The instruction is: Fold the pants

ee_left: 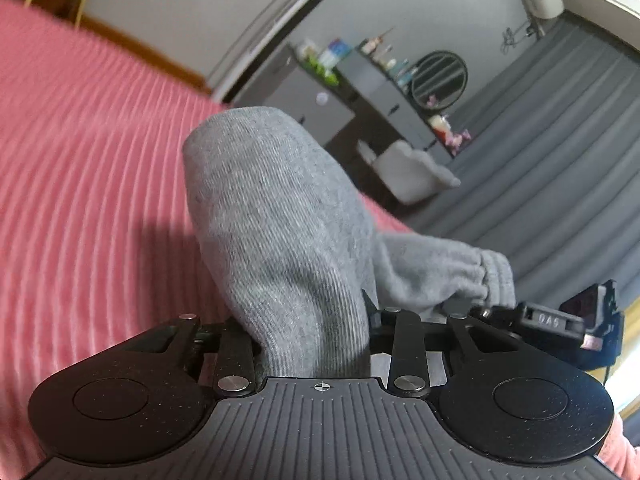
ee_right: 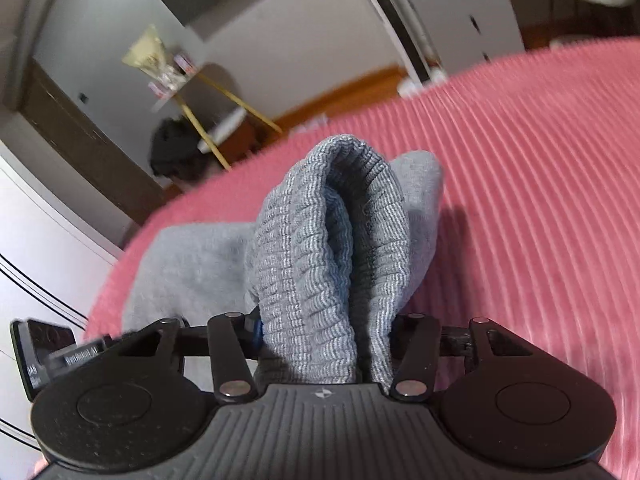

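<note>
The grey pants (ee_left: pixel 272 208) rise as a bunched hump straight out of my left gripper (ee_left: pixel 312 332), whose jaws are shut on the cloth; the fabric hides the fingertips. More grey cloth with a gathered band (ee_left: pixel 472 276) stretches right toward the other gripper's body (ee_left: pixel 560 322). In the right wrist view a ribbed grey band of the pants (ee_right: pixel 332 248) stands folded double between the jaws of my right gripper (ee_right: pixel 324 336), which is shut on it. The rest of the pants (ee_right: pixel 188 264) hangs to the left over the pink ribbed bedspread (ee_right: pixel 540 200).
The pink bedspread (ee_left: pixel 80 140) fills the left wrist view's left side. Beyond the bed stand a grey dresser with bottles (ee_left: pixel 360 80), a round mirror (ee_left: pixel 440 80), a white chair (ee_left: pixel 404 172) and grey curtains (ee_left: pixel 560 140). A yellow-legged side table (ee_right: pixel 200 108) and a dark bag (ee_right: pixel 176 152) sit past the bed edge.
</note>
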### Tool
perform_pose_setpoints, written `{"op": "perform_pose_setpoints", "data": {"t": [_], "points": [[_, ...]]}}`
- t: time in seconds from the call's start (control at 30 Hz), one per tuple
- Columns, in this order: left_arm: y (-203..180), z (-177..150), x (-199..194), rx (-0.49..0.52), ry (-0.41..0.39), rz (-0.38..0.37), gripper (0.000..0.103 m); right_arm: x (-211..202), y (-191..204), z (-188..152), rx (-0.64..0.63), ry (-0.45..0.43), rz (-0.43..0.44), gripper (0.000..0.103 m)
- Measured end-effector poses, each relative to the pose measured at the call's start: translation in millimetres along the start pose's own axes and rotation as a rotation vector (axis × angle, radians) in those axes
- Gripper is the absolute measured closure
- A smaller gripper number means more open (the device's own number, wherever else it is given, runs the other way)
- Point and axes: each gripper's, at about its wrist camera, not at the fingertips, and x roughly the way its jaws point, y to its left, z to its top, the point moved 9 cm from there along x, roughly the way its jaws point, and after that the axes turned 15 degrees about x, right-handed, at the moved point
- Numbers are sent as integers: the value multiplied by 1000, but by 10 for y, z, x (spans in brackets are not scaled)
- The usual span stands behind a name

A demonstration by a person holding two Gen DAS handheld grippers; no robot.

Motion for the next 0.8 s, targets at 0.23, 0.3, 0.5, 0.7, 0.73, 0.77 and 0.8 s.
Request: {"op": "perform_pose_setpoints", "data": {"t": [0.23, 0.3, 0.5, 0.7, 0.73, 0.77, 0.8], "points": [[325, 330, 61, 11, 104, 289, 37, -19, 8, 605, 60, -82, -41, 21], [345, 214, 18, 31, 155, 330, 37, -129, -198, 703, 98, -185, -180, 16], [110, -353, -269, -43, 137, 298, 33, -445, -429, 111, 217, -194, -52, 16], [-3, -612, -402, -127, 125, 312, 32, -299, -586, -270, 376, -178, 9, 47], [-20, -606, -417, -137, 118, 303, 32, -294, -637, -250, 392, -186, 15, 47], [-30, -600, -423, -150, 111, 294, 32, -301, -663, -251, 415, -191, 17, 47], [-46, -602, -444, -160, 102, 288, 31, -323, -695, -241, 443, -195, 19, 47]]}}
